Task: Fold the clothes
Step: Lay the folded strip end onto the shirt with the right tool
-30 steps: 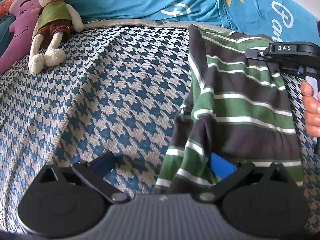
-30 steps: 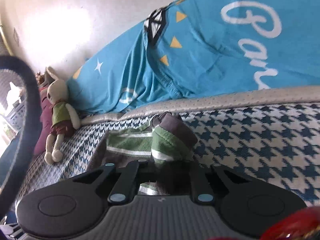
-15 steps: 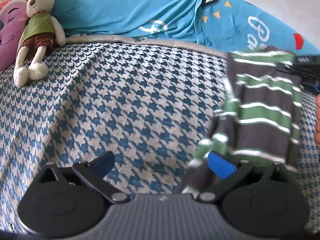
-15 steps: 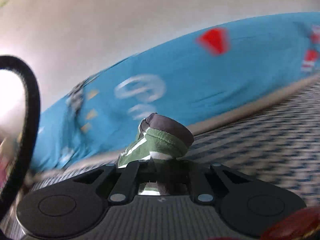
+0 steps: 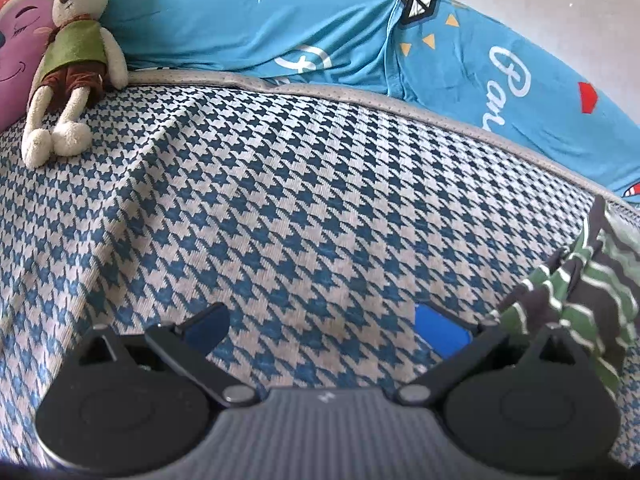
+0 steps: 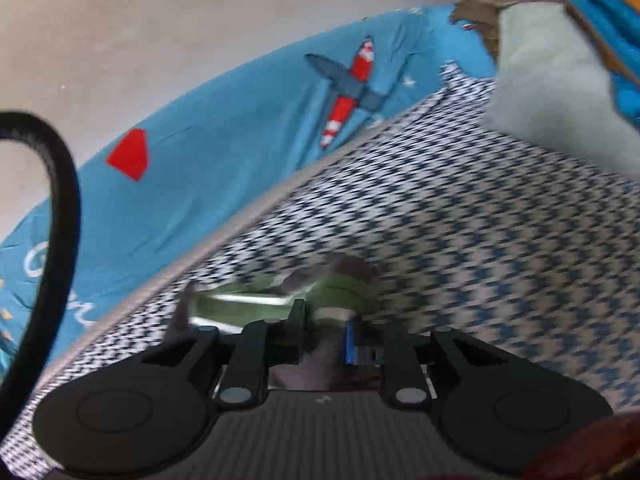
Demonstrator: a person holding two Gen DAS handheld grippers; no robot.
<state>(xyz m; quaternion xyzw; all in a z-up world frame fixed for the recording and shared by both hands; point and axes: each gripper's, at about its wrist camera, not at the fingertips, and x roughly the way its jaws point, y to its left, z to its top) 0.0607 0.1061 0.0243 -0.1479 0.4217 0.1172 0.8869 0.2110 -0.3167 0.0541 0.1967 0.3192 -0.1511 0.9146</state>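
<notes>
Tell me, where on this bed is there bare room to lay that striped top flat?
The broad houndstooth cover between the plush rabbit, the blue quilt and the striped top lies bare. The far left corner, with rabbit and pink pillow, is crowded.

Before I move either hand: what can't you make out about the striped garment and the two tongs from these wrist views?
- Striped garment: left wrist view's right edge cuts it off, so its fold state is unknown.
- In the right wrist view it is motion-blurred and the right tongs cover the pinched part.
- Whether the garment rests on the houndstooth bed cover or hangs: unclear in both views.
- Left tongs: open, empty; whether their right finger touches the garment cannot be told.
</notes>
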